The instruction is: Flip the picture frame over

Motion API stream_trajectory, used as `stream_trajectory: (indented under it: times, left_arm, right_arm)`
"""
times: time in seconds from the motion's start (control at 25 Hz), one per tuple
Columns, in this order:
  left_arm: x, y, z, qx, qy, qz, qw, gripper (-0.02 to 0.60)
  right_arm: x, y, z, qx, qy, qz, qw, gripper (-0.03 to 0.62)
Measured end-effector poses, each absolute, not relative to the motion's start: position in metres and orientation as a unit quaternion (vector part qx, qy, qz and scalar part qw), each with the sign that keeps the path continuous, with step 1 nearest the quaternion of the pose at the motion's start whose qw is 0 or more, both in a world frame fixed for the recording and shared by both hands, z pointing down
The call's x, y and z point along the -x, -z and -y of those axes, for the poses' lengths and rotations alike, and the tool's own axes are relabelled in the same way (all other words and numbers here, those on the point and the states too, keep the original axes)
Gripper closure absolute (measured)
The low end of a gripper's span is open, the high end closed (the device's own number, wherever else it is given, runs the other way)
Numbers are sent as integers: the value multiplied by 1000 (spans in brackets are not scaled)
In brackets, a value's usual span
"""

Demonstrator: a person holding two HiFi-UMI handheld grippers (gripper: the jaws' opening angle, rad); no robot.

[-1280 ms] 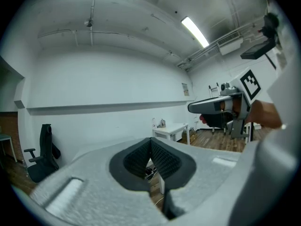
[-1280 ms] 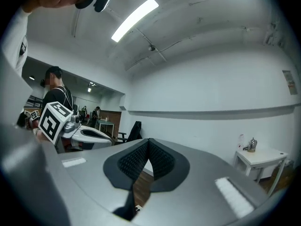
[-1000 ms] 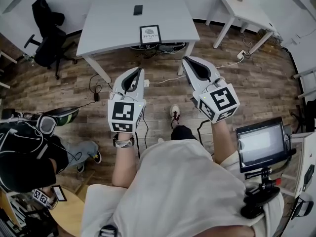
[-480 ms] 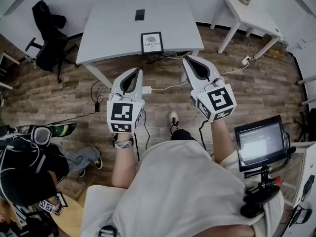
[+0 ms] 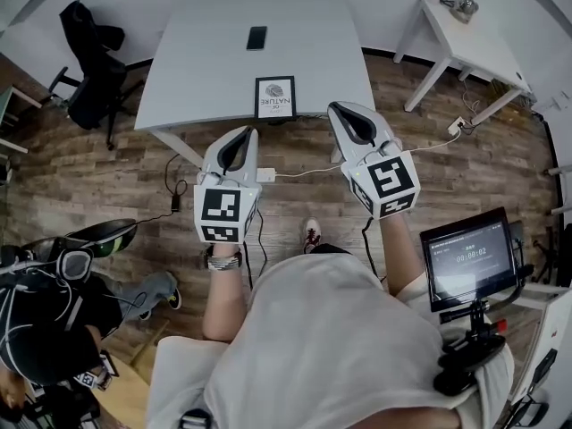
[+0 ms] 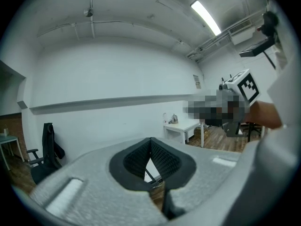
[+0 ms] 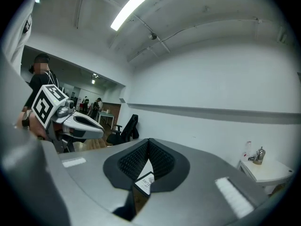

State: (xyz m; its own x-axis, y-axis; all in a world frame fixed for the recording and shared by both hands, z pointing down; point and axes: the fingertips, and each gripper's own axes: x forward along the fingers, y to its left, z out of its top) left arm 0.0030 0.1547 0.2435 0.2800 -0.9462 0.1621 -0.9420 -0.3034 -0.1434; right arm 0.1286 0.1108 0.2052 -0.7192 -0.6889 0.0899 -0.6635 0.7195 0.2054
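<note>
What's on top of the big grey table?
On the table, a picture frame sits near the front edge with its printed face showing, and a dark phone lies farther back. The frame's back is hidden against the tabletop.

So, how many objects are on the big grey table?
2. The picture frame sits near the front edge of the grey table, and a dark phone lies further back, near the middle. Nothing there seems hidden.
</note>
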Motion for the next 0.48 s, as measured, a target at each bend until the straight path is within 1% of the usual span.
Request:
stream_trajectory:
  times: [0.2, 0.28, 0.48]
  left_arm:
    - [0, -246, -93, 785, 119, -607, -16, 578]
    - [0, -250, -80, 780, 122, -614, -19, 578]
    - [9, -260, -58, 763, 138, -631, -30, 578]
  right_arm:
    - [-120, -220, -45, -328, 71, 933, 128, 587]
    - [-116, -229, -30, -314, 70, 936, 142, 565]
    - [-100, -252, 2, -279, 68, 943, 170, 547]
